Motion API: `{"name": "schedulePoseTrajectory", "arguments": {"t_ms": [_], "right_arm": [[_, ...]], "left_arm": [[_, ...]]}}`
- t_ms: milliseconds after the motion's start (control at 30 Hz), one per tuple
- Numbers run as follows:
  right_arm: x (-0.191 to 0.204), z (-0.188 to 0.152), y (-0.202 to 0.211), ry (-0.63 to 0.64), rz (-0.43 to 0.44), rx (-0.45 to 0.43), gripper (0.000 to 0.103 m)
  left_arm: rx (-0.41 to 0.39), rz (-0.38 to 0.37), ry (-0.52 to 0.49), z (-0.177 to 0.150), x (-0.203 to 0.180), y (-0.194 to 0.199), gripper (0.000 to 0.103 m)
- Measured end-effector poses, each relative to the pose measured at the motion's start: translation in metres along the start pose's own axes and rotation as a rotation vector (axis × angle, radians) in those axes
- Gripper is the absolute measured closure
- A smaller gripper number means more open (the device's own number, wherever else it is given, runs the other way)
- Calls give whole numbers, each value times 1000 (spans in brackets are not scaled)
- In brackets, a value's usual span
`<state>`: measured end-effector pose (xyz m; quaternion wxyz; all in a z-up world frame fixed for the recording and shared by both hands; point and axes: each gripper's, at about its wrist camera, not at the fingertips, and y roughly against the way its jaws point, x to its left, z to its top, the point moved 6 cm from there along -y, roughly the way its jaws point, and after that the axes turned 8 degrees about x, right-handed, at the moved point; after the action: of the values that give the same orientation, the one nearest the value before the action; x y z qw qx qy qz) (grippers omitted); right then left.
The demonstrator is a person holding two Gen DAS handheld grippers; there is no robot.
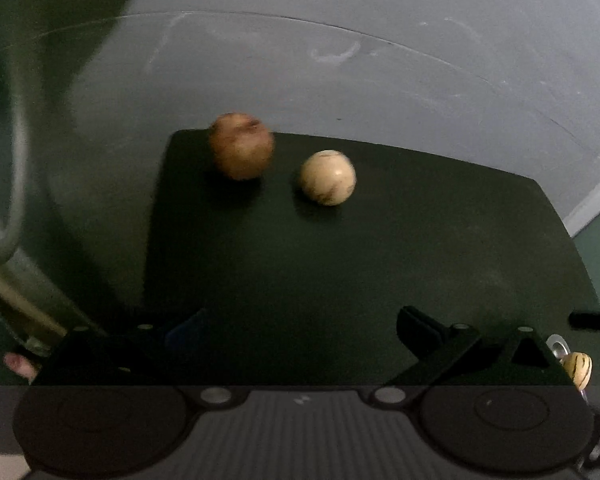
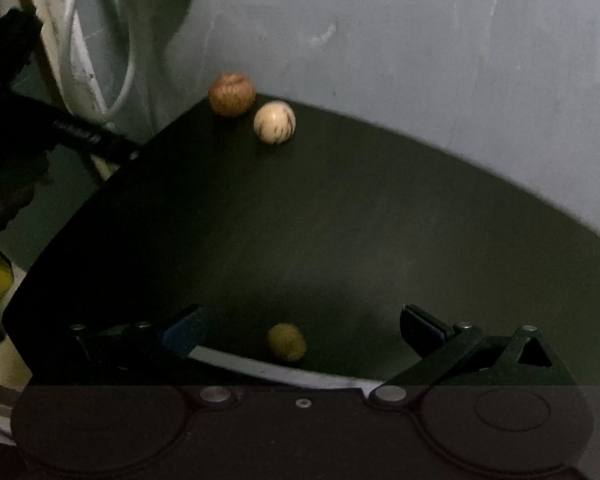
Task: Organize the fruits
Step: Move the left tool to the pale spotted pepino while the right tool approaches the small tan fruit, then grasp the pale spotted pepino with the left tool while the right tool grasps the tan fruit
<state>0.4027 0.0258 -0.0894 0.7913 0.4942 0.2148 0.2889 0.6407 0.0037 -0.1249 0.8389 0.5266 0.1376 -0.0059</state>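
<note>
Obscured items: two noted.
Striped pale fruit (image 1: 577,369) half hidden behind gripper frame at right; fingertip (image 1: 18,364) cut off at left, hand unseen.

A dark surface (image 2: 340,220) stood against a scuffed grey wall (image 2: 420,40); white cables (image 2: 84,68) hung at its far left corner.

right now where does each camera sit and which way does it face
Left wrist: on the left gripper, facing along its open fingers over the dark table to the wall; a fingertip shows.
Right wrist: on the right gripper, facing across the table corner; open fingers, green fruit between.
Shared: brown fruit and pale fruit.
</note>
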Motion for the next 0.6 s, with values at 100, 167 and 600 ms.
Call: {"name": "schedulePoseTrajectory", "arguments": {"t_ms": [100,167,600], "right_arm": [[9,-6,-11,-57,6,24,9],[15,-8,-17,-92,6,41,14],[11,-18,-31,-226,-18,90,48]], "left_arm": [[-13,-13,-56,13,-11,-12,1],[-24,-23,-108,25,-19,-23,1],[-73,8,-351,80,-51,-78,1]]}}
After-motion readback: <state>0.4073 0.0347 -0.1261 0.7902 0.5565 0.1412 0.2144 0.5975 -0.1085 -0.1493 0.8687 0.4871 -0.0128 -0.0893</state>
